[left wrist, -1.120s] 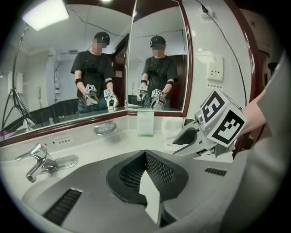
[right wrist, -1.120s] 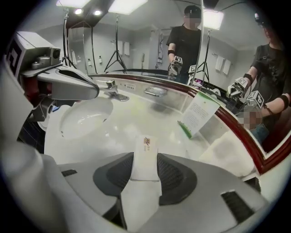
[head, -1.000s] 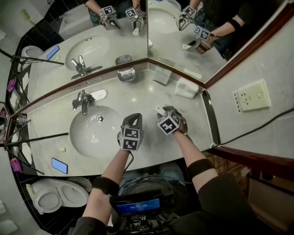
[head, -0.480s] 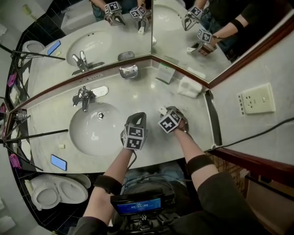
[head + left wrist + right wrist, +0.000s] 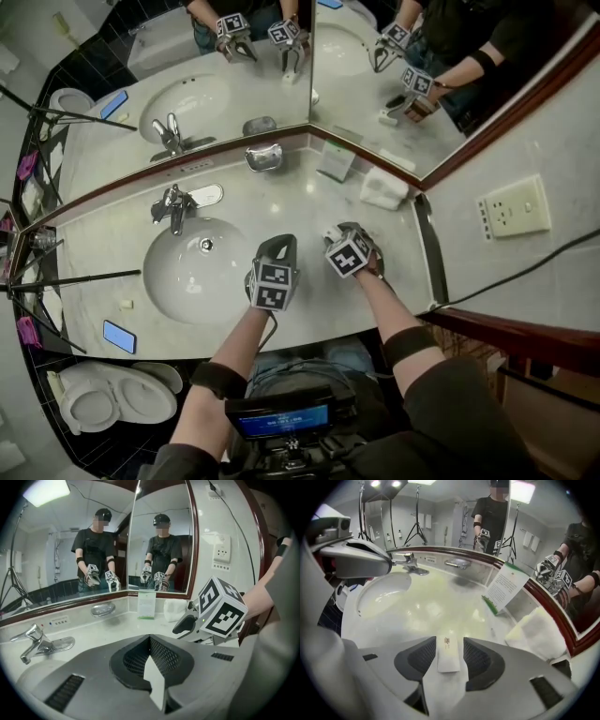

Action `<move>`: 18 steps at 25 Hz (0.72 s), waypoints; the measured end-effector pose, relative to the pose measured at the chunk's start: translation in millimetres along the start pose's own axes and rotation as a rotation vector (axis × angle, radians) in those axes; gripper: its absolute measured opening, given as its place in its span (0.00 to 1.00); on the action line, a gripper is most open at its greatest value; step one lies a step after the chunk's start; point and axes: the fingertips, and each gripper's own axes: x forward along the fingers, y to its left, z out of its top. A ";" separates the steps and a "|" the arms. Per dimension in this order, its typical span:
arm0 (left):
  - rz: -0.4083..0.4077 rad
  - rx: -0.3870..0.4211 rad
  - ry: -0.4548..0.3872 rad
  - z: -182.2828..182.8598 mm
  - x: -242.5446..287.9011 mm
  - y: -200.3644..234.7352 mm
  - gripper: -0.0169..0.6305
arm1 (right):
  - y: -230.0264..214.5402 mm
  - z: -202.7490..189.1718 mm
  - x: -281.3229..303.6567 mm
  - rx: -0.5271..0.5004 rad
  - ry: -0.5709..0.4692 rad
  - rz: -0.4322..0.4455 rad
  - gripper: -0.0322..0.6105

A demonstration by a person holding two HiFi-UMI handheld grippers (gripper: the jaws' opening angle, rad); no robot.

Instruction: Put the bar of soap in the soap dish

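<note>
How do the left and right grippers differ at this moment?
The left gripper's jaws are shut with nothing between them. The right gripper's jaws stand apart, having just been opening, with the bar of soap between them and apparently not pressed. The left gripper points more level, toward the mirror, while the right gripper tilts steeply at the countertop. Both hover over the countertop, right of the basin.

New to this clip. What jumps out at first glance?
The right gripper points down at the pale counter. A white wrapped bar of soap lies between its jaws, which have just been opening. Behind, the corner mirrors repeat the person and both grippers, with the metal soap dish at their foot. The left gripper hangs shut by the sink basin.
</note>
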 end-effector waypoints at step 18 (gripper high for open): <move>0.156 -0.066 -0.214 66.2 -105.2 72.1 0.03 | 16.4 172.3 -160.0 0.165 -0.645 0.107 0.07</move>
